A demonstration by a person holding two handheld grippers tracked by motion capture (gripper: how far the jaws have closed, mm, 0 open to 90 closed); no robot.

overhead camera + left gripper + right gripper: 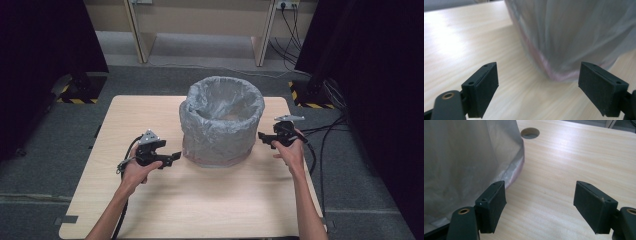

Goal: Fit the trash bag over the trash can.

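Landmark: the bin (221, 122) — a round tub lined with a thin grey plastic bag (235, 90) — stands upright on the wooden table (200, 200), toward its far middle.
Bag: its top is folded outward over the bin's rim and hangs crumpled down the outer wall almost to the base; a pinkish band of the bin (554, 72) shows beneath the film in the left gripper view.
Left gripper (172, 157): just beside the bin's lower left wall, jaws spread wide with nothing between them; in its own view the pads (484, 90) frame bare table and the bag's skirt ahead, not touching it.
Right gripper (264, 138): just beside the bin's right wall, about mid-height, jaws likewise wide and empty; in its own view the bag (461, 157) lies close to one pad (492, 206).
Table detail: a round cable hole (530, 133) lies beyond the bin in the right gripper view.
Handling, as I judge it: the film is light, soft and slippery — it will bunch and slide rather than resist, and could tear if yanked; the bin looks stiff and probably light when empty.
Where to grip: pinch a fold of the loose overhang at opposite sides, near the rim, not the taut film on the wall.
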